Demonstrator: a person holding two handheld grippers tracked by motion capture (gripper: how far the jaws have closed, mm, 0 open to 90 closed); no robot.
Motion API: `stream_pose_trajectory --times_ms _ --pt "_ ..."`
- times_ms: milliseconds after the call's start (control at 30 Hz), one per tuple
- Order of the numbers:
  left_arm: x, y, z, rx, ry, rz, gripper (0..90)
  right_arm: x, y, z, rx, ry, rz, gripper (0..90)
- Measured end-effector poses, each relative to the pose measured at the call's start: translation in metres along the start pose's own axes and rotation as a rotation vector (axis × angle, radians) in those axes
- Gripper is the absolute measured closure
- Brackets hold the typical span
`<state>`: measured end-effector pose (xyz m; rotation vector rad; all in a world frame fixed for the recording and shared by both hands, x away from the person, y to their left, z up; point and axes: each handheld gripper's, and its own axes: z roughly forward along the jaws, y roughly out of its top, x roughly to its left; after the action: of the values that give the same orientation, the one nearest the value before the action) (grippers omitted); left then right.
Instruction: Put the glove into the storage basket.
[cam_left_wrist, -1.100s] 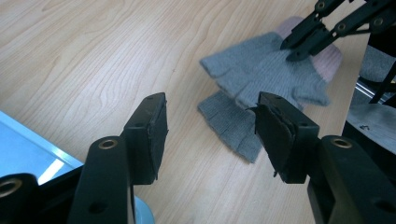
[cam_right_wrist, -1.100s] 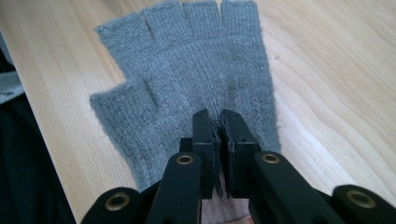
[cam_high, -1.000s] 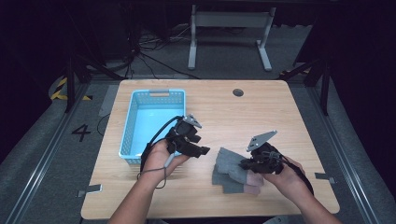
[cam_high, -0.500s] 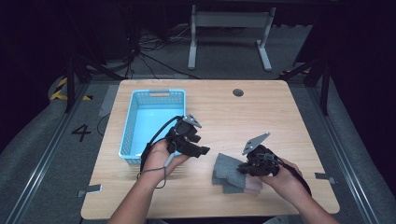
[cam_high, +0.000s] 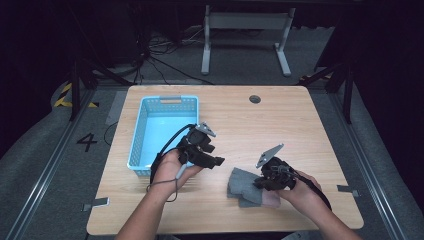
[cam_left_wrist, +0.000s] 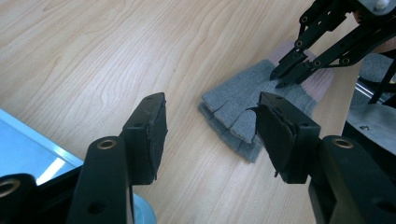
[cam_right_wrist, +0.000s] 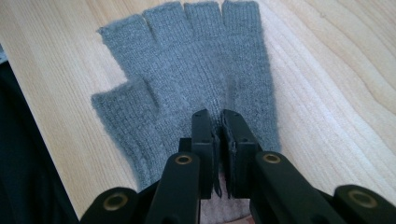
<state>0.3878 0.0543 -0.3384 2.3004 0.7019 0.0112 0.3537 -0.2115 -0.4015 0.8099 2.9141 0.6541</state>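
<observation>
A grey fingerless glove (cam_high: 244, 186) with a pink cuff lies flat on the wooden table (cam_high: 300, 130), near the front edge. My right gripper (cam_high: 260, 184) is shut on the glove (cam_right_wrist: 187, 60), with a fold of the knit near the cuff pinched between its jaws (cam_right_wrist: 218, 122). Left of it, my left gripper (cam_high: 218, 161) hovers above the table with its jaws (cam_left_wrist: 208, 126) open and nothing between them. From the left gripper view, the glove (cam_left_wrist: 243, 100) lies ahead with the right gripper (cam_left_wrist: 286, 74) pressing on it.
A light blue plastic basket (cam_high: 141, 135) stands at the table's left, just beside my left hand. A round cable hole (cam_high: 255, 99) sits near the far edge. A metal frame (cam_high: 245, 30) stands on the floor beyond the table.
My right gripper has sunk a little and shifted slightly left on the glove, bunching it. The left gripper has kept still.
</observation>
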Motion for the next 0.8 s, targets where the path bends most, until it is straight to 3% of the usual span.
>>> stream_pose_trajectory --times_ms 800 --pt "0.000 0.000 0.000 0.004 -0.003 0.000 44.0 0.004 0.002 0.011 0.026 -0.018 -0.012 82.2"
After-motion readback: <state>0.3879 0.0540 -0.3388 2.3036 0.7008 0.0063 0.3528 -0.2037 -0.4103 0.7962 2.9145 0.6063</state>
